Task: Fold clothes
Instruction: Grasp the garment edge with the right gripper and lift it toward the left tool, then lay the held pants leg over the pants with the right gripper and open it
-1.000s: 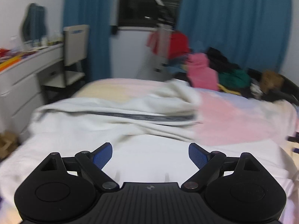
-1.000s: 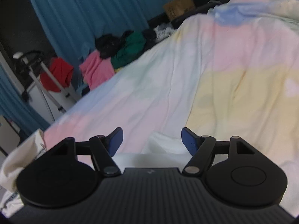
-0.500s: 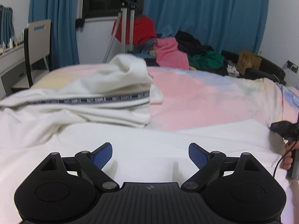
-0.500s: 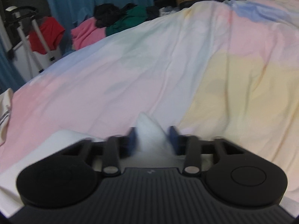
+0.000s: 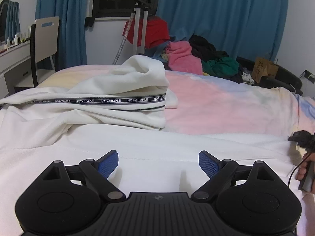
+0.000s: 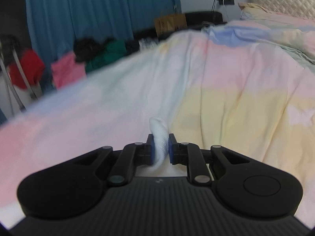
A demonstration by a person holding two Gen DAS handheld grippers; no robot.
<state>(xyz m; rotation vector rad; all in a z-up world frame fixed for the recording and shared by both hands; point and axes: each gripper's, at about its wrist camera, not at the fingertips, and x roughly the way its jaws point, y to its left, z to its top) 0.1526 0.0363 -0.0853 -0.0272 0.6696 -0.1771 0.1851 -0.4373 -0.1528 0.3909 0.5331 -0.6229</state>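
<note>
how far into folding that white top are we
Early. Done: a sleeve with the NOT-SIMPLE stripe already lies folded over the white garment spread on the bed. In hand: the right gripper is shut on a pinch of white fabric, while the left gripper hovers open above the cloth. Left: the left side's grab and the remaining folds.

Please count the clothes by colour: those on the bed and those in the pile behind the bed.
White: 1, the white garment on the bed, pinched by the right gripper
Red: 1
Pink: 1
Black: 1
Green: 1
Total: 5 that I can tell apart
</note>
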